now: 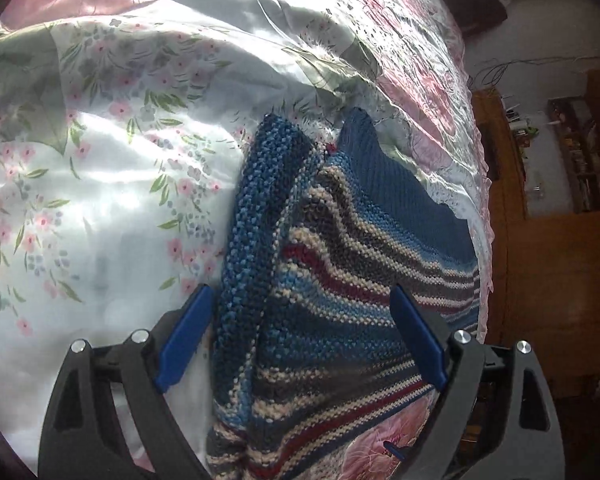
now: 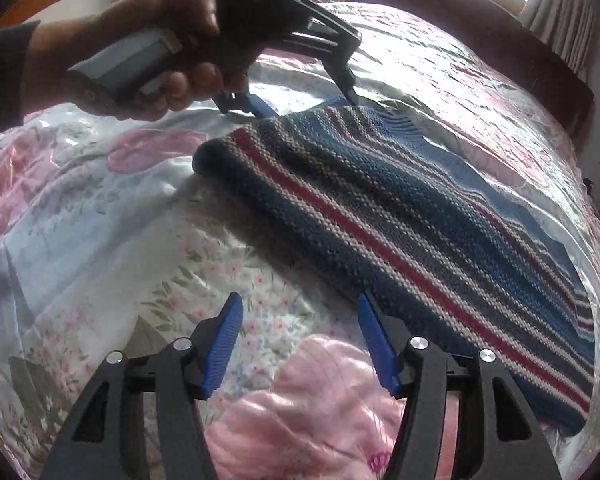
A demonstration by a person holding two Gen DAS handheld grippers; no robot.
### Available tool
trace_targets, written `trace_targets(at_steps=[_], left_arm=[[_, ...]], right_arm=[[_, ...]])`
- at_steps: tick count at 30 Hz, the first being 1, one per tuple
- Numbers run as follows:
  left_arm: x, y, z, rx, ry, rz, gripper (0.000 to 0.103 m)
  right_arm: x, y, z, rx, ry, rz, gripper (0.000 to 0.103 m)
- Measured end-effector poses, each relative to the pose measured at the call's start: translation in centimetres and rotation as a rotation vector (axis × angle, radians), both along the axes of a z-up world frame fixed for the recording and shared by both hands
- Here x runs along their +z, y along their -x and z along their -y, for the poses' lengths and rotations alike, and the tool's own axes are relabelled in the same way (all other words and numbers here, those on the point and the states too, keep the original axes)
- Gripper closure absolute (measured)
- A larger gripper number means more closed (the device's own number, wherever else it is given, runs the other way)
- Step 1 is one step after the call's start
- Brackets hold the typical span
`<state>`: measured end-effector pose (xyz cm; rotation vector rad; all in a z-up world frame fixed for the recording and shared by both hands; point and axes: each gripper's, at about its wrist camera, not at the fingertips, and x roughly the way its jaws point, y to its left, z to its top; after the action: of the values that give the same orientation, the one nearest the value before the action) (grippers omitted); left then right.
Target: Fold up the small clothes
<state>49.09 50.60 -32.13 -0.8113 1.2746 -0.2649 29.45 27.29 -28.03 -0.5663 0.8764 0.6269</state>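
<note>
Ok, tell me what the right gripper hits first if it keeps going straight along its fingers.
Probably the floral bedspread. The right gripper is open and its midline runs over bare cover, with the striped knit sweater just off its right-hand finger. Depth is unclear, so the folded sweater edge could come first.

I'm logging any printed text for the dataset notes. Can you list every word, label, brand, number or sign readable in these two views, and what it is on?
None can be read.
Striped knitted garment: no tag or lettering shows.
Floral bedspread: a flower print only, no words.
Left gripper and right gripper: no visible marking.
Shelves beside the bed: the items there are too small and blurred to read.
</note>
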Motion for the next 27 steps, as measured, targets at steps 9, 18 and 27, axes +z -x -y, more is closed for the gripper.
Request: trace_targets(at_steps=[9, 18, 27], left_arm=[[-1.1, -3.1, 0.0, -0.059, 0.012, -0.005, 0.014], [-1.5, -5.3, 0.9, -0.095, 0.018, -0.007, 0.012], [-1.7, -6.7, 1.5, -0.122, -0.015, -0.014, 0.018]], right_arm=[[-1.3, -1.3, -4.3, 0.049, 0.037, 0.105, 0.038], [-2.6, -2.6, -7.0, 0.039, 0.078, 0.152, 0.038], [-3.4, -2.7, -10.4, 0.021, 0.116, 0.255, 0.038]])
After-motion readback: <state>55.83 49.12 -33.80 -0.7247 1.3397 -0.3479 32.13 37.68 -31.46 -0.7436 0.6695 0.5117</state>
